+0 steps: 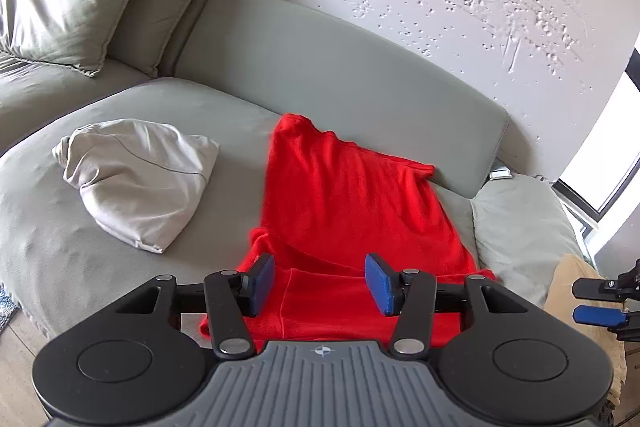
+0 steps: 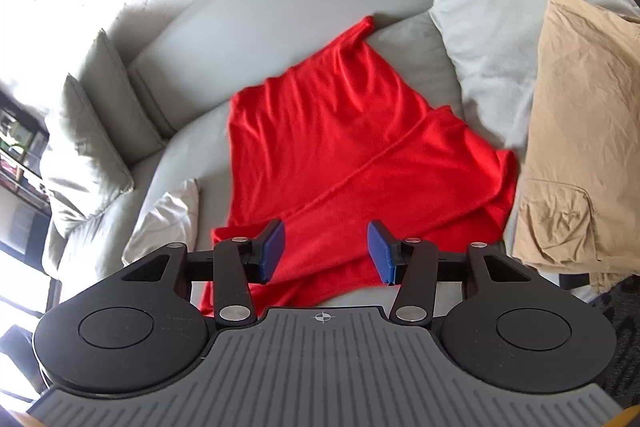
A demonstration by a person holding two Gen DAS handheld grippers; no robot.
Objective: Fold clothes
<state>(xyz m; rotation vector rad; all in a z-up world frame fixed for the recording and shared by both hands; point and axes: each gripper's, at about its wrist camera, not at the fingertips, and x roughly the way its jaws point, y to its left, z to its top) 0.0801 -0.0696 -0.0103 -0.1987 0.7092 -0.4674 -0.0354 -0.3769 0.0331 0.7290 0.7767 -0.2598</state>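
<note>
Looking down past both sets of tongs, left (image 1: 320, 285) and right (image 2: 326, 253), spread and empty, you see the red garment (image 1: 340, 203) lying ahead on the sofa (image 1: 168, 115), its long axis running away from you.

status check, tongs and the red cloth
Left tongs open, empty. Right tongs open, empty. Red knit garment part-folded on grey sofa. Nothing blocking.

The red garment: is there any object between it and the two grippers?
Nothing visible. The red garment lies spread on the sofa, directly below the open left gripper and right gripper; the jaws hold nothing.
</note>
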